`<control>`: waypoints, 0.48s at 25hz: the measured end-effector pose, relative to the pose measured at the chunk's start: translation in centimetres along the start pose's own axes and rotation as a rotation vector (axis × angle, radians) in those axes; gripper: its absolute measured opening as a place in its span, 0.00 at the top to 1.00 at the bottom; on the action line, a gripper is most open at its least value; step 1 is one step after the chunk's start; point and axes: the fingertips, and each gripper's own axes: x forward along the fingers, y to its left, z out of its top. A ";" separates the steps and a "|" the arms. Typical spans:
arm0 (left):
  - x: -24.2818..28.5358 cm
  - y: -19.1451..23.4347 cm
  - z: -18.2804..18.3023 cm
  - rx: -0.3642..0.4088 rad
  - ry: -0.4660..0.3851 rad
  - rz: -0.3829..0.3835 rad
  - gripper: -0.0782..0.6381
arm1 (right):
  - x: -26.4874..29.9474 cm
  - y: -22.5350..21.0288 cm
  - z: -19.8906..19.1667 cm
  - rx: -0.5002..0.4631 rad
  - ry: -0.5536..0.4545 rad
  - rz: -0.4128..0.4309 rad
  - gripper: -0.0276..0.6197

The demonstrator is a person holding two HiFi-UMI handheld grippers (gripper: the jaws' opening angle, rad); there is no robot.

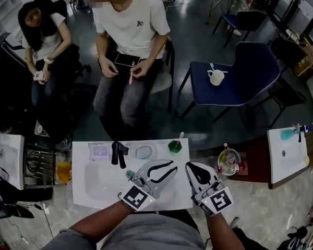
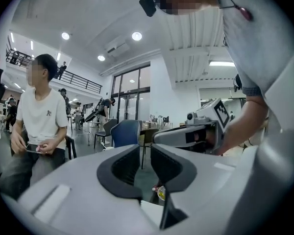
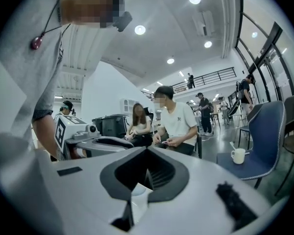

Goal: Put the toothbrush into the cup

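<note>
Head view: my left gripper (image 1: 173, 166) and right gripper (image 1: 190, 166), glossy white shells lined with matte black pads, hang over the smooth white table (image 1: 94, 184). My left fingers stand apart with nothing between them. My right fingers meet, empty. A clear round cup (image 1: 143, 151) sits on the table beyond them. The toothbrush I cannot pick out for certain.

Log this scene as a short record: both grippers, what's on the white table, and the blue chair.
left gripper: over the white table, jaws apart, nothing between them
right gripper: beside the left one, jaws together, empty
table items: black object, green object, pale box
blue chair: beyond the table, white cup on its seat
</note>
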 end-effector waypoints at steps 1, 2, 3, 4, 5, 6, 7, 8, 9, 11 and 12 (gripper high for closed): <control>-0.2 -0.3 0.4 0.000 -0.009 -0.004 0.79 | -0.2 0.4 0.2 0.001 -0.003 0.006 0.94; -0.5 -0.6 0.8 -0.004 -0.016 -0.007 0.80 | -0.5 0.8 0.4 0.005 -0.007 0.010 0.94; -0.7 -0.9 1.1 -0.009 -0.020 -0.009 0.83 | -0.7 1.2 0.6 0.009 -0.012 0.014 0.94; -0.9 -1.1 1.3 -0.014 -0.020 -0.011 0.86 | -0.9 1.5 0.6 0.010 -0.013 0.016 0.94; -1.1 -1.2 1.5 -0.020 -0.020 -0.012 0.88 | -1.2 1.7 0.6 0.004 -0.008 0.016 0.94; -1.1 -1.2 1.7 -0.027 -0.021 -0.013 0.88 | -1.5 1.8 0.4 -0.007 0.002 0.014 0.94; -1.2 -1.2 1.9 -0.035 -0.024 -0.012 0.88 | -1.7 1.9 0.3 -0.016 0.008 0.014 0.94; -1.3 -1.2 2.1 -0.042 -0.028 -0.010 0.88 | -1.8 2.0 0.3 -0.017 0.007 0.015 0.94; -1.4 -1.1 2.3 -0.046 -0.030 -0.008 0.88 | -1.8 2.1 0.5 -0.009 -0.001 0.015 0.94; -1.6 -1.1 2.4 -0.055 -0.023 -0.008 0.88 | -1.6 2.2 1.2 0.017 -0.012 0.010 0.94; -1.6 -1.2 2.4 -0.058 -0.018 -0.009 0.88 | -1.6 2.3 1.3 0.022 -0.007 0.008 0.94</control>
